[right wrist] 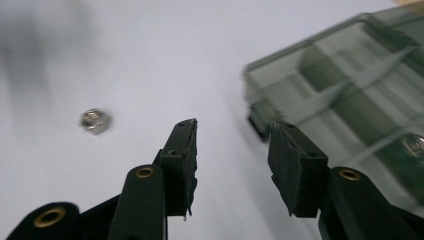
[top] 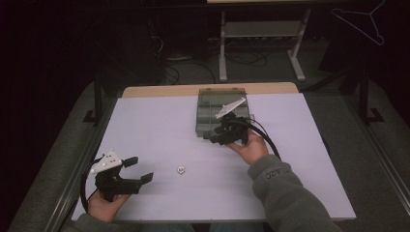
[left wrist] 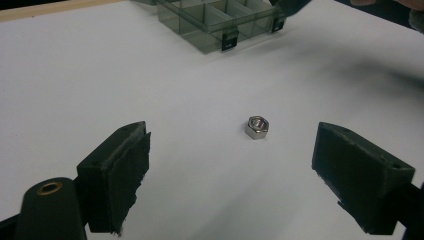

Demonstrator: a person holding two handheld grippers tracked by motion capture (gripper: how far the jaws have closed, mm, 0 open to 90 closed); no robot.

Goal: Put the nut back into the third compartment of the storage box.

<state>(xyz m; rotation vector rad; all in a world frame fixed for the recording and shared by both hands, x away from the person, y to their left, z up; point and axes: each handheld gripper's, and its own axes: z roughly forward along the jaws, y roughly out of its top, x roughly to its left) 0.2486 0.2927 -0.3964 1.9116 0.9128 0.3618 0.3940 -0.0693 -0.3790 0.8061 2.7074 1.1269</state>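
a: where's the nut (top: pixel 180 169)?

b: lying flat on the white table (top: pixel 159 125), hole straight up, toward the near edge and a little left of centre. well apart from the compartment box (top: pixel 222 113) up by the far edge.

a: and from the left gripper (top: pixel 139 170)?

b: just ahead of the tips, off to the right along the near edge. seen in the left gripper view as sitting between the two jaws' lines but beyond them, nearer the right-hand jaw, touching neither.

a: left gripper's state?

b: spread wide, nothing in it.

a: right gripper (top: pixel 211 136)?

b: parted too, more narrowly, nothing between the pads. hovering at the near-left corner of the box, a black latch right by its tips. one more nut (right wrist: pixel 413 143) glimpsed in a compartment, blurred.

a: which hand is closer to the loose nut?

b: the left, probably. right is up by the box.

a: long axis to worry about?

b: none really. hexagonal, squat, as broad one way as another. only the flats matter, and hard to tell whether a pair of flats faces the pads squarely.

a: next move, at a guess?

b: slide forward and slightly right until straddling, then squeeze low. risk of it skidding on the smooth top.
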